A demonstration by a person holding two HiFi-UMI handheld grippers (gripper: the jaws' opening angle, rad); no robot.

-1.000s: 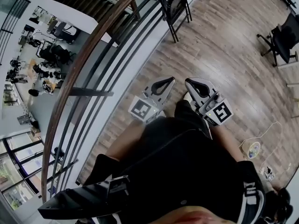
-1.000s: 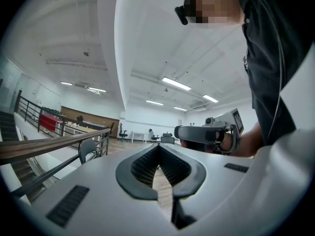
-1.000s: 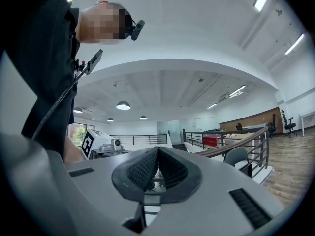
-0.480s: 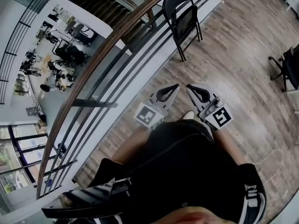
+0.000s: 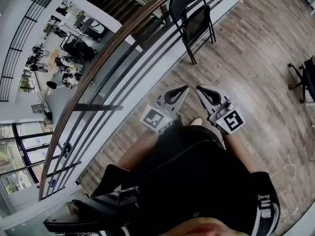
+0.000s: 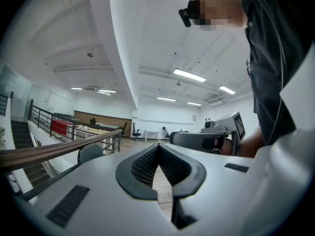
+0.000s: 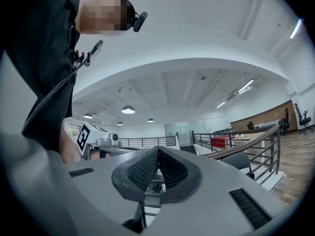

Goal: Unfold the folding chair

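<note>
The left gripper (image 5: 183,89) and the right gripper (image 5: 200,89) are both fully closed, pads meeting with nothing between them. They are carried side by side just ahead of the person's torso, pointing roughly level. This reads as a carrying posture, since no grasp is due yet. The folding chair (image 5: 193,14) stands well apart, ahead of both tips, against the railing (image 5: 113,48) on the wooden floor (image 5: 256,48), and looks folded. Unfolding is not yet begun.

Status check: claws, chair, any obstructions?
Left claw and right claw shut, empty, side by side. Folding chair looks folded, upright beside the railing, untouched ahead. Only wood floor between.
</note>
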